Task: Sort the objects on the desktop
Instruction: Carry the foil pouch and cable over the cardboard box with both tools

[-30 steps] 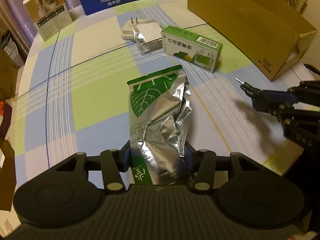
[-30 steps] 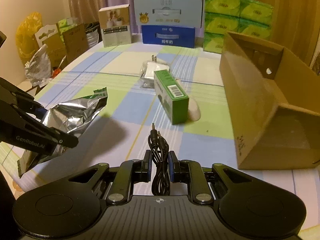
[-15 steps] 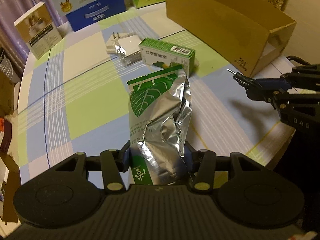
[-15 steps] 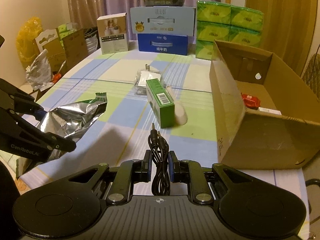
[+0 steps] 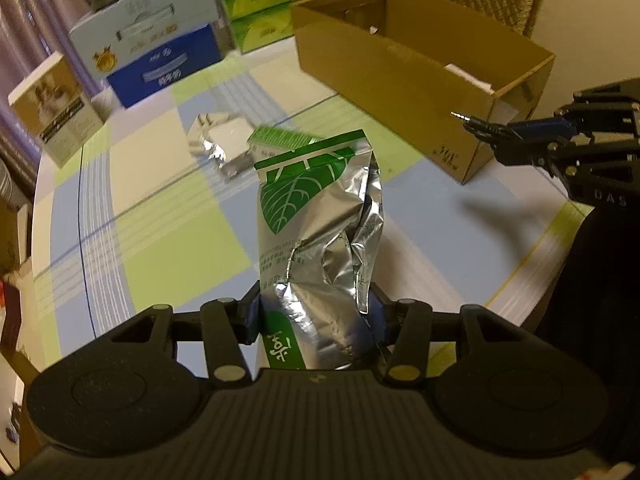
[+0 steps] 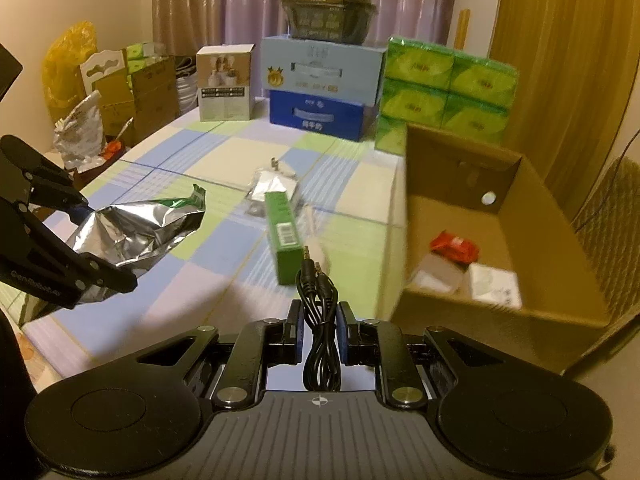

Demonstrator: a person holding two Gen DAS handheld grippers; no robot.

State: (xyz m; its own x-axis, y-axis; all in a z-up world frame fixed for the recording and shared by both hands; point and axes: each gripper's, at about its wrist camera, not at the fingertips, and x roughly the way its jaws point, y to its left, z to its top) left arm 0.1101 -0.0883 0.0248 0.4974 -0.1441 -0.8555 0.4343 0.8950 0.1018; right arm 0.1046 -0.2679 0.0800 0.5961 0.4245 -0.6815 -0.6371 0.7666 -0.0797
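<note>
— Where are they in the sorting, would you say?

— Mid-carry, I reckon, both hands loaded. The left claw (image 5: 316, 316) is closed on the bottom end of a foil pouch (image 5: 316, 236), and the right claw (image 6: 319, 334) is pinched narrow on a coiled black audio cable (image 6: 318, 320). Neither thing touches the counter (image 5: 160, 216); both hang in the air above its near edge.

— What does the pouch look like?

— Crumpled silver foil with a green leaf printed near the top, sticking straight out ahead of the left claw. It seems limp and light, and its top edge looks torn open. The cable is looped, its two plugs poking up just past the right claw's tips.

— And the next move?

— Judging by the cardboard box (image 6: 520, 312) ahead and to the right of the right claw, the cable needs carrying over that near wall and letting go inside. A red packet (image 6: 456, 246) and some white items already lie in there. The pouch has farther to travel, since the box sits well off to the right of the left claw.

— Anything left out beyond that?

— Farther on, ahead of both claws, a green carton (image 6: 284, 236) lies on the counter, with a white plug adapter (image 6: 272, 192) just behind it.
</note>
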